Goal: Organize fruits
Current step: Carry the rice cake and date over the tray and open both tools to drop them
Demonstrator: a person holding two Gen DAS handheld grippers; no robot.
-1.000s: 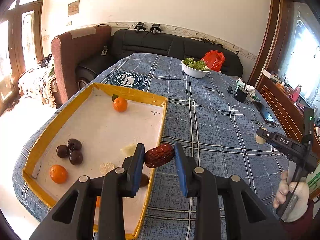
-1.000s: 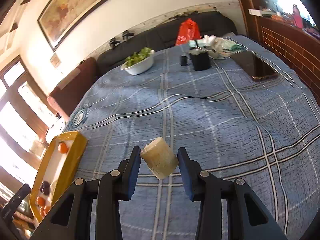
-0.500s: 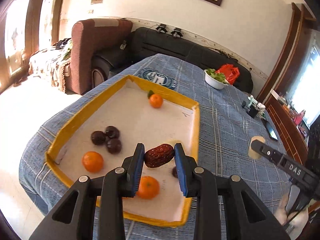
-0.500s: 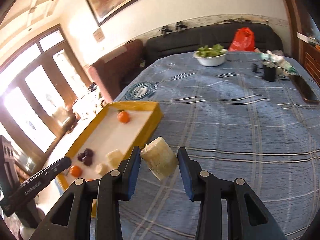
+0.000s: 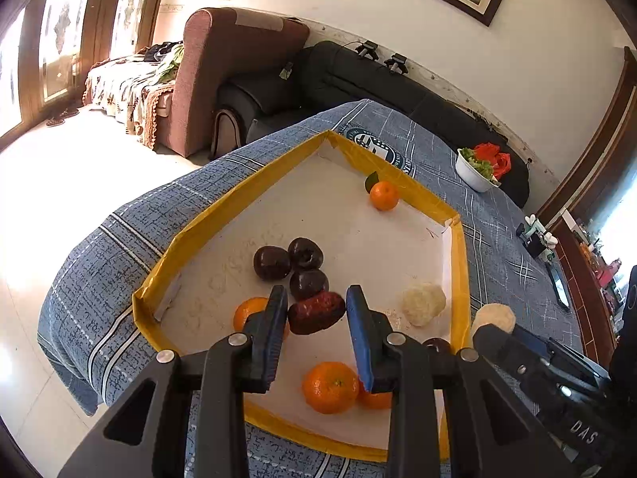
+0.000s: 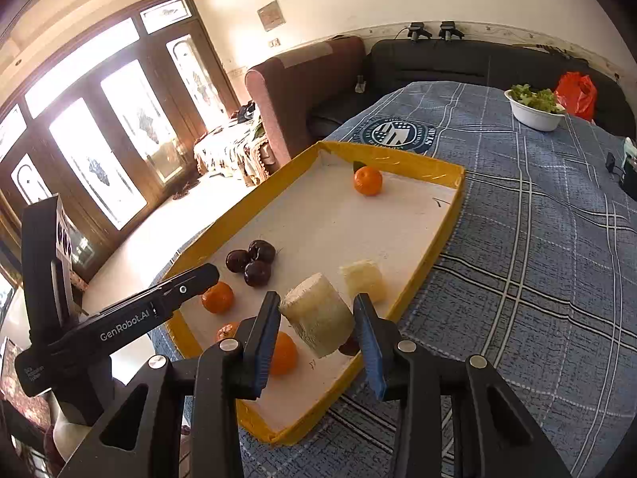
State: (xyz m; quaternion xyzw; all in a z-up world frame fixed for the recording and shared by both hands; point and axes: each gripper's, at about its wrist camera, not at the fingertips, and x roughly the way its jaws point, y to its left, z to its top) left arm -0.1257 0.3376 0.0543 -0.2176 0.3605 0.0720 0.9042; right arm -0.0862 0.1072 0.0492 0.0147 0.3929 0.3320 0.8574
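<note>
- Left gripper (image 5: 316, 314) first: I've got its fingers clamped on the red date (image 5: 316, 312), held above the yellow-rimmed tray (image 5: 223, 215), right beside the three dark plums (image 5: 292, 265).
- Date's long axis runs across the fingers, roughly level, ends pointing at each pad. I'd lower it next to the plums before letting go (dark stuff together looks like the plan), gently so it doesn't roll into the mandarin (image 5: 330, 387).
- Right gripper (image 6: 316, 328): fingers pinching the pale cylinder chunk (image 6: 316, 324), hanging over the tray's near right edge.
- Its long axis is tilted, flat end facing up and away from me. I'd set it down just beside the other pale piece (image 6: 363, 280), flat end down if I can, clear of the rim.
</note>
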